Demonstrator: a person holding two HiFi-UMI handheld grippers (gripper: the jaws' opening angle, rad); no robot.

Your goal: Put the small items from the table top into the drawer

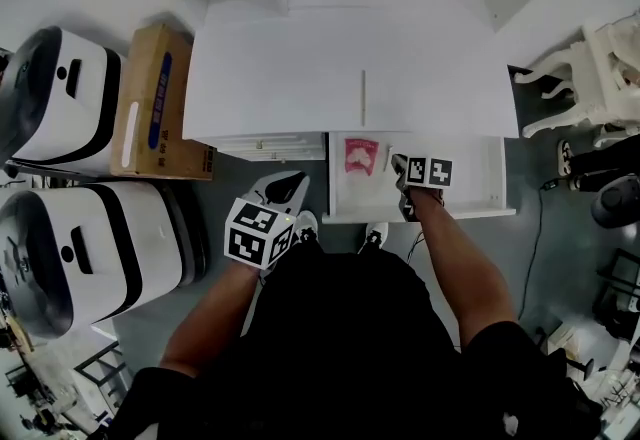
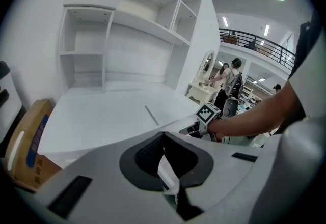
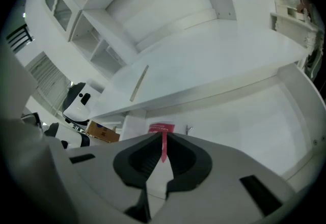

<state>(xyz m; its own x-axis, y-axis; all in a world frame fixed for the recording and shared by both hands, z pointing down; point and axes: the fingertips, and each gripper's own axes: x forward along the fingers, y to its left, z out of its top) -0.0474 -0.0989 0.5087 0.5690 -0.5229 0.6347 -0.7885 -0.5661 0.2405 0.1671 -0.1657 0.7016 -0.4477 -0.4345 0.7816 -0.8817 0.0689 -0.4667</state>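
Release looks like the step in hand. The right tongs (image 3: 162, 136) are pressed together on a thin red strip (image 3: 163, 149) and hang over the open drawer (image 1: 470, 178). The drawer stands pulled out under the near edge of the bench (image 1: 270, 78), toward its right side.

To do this well, I would bring the tips low over the drawer floor before spreading them, so that so light a piece drops flat instead of fluttering. The bare floor to the right of the red packet (image 1: 360, 155) is the place to aim for. The spread should be slow, since a flat strip may cling to one ribbed pad.

The left tongs (image 2: 163, 135) are pressed together on nothing and sit near, to the left of the drawer.

One slim stick (image 1: 363, 98) lies on the bench, running from far to near, well apart from both tongs. It is pale, straight and narrow on a smooth matt white top. I judge it would roll or slide, so it needs a pinch across its width.

The strip is narrow, flat and plain red; I cannot tell whether it is stiff. The packet is flat, pinkish red with pale print, and looks like a paper or film pouch. Just right of it lies a small clip (image 3: 188, 129), pale and apparently metal. The drawer is smooth white board with low walls.
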